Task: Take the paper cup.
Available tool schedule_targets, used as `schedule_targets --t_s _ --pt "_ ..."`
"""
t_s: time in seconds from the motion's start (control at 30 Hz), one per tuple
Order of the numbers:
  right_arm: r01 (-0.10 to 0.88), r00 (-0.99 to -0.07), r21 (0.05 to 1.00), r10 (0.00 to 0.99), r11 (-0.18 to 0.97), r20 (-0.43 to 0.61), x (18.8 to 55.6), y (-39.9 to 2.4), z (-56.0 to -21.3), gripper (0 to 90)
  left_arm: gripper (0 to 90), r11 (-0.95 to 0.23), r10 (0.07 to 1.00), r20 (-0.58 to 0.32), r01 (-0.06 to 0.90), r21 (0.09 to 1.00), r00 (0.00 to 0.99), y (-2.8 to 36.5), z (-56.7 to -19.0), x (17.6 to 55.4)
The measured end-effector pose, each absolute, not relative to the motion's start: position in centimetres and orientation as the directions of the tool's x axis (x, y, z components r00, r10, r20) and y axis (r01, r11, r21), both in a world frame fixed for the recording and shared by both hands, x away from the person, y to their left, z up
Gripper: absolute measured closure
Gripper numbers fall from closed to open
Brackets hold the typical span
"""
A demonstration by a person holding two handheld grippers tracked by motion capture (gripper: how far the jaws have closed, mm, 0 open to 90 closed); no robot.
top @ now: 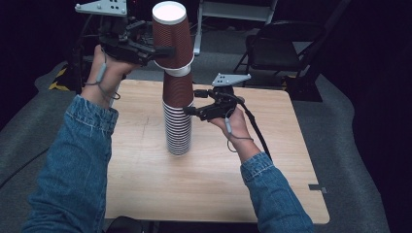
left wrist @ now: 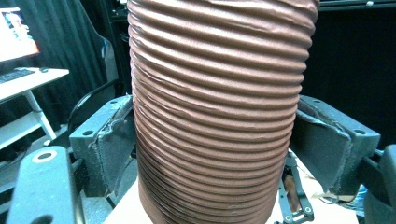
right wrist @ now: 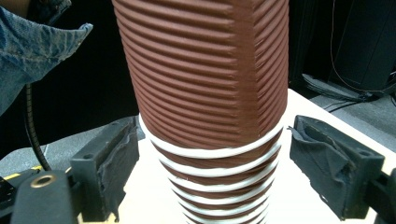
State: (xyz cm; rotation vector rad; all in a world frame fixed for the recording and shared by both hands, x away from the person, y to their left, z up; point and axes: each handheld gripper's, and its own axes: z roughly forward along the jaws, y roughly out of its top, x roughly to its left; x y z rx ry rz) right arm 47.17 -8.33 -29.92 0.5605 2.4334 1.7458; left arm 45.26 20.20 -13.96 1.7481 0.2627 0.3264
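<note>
While the left gripper (top: 163,53) clamps its jaws on the ribbed side of an upturned brown paper cup (top: 171,36) lifted clear of the pile, the right gripper (top: 194,102) stands lower with its jaws apart on either side of the stack of cups (top: 178,121), its pads (right wrist: 122,154) not touching it. That stack stands between the right gripper's jaws on the wooden table (top: 145,184), directly beneath the held cup.
</note>
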Motion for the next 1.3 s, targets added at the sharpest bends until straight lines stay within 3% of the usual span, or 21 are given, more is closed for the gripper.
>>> schedule_targets --t_s 0.57,0.97,1.3 --pt "0.229 -0.925 0.938 0.360 0.262 0.125 45.7 -10.9 -29.3 15.6 18.4 -0.249 0.308 0.072 0.007 0.969 0.949 20.2 -11.6 43.3" --pt "0.214 -0.899 0.957 0.422 0.198 0.114 42.8 -17.3 -28.5 15.6 18.5 -0.445 0.173 0.117 -0.029 0.895 0.978 16.5 -12.2 40.5" --pt "0.224 -0.868 0.954 0.485 0.198 0.103 39.3 -22.5 -29.2 15.6 18.4 -0.615 0.007 0.045 -0.031 0.788 0.999 12.0 -16.2 39.6"
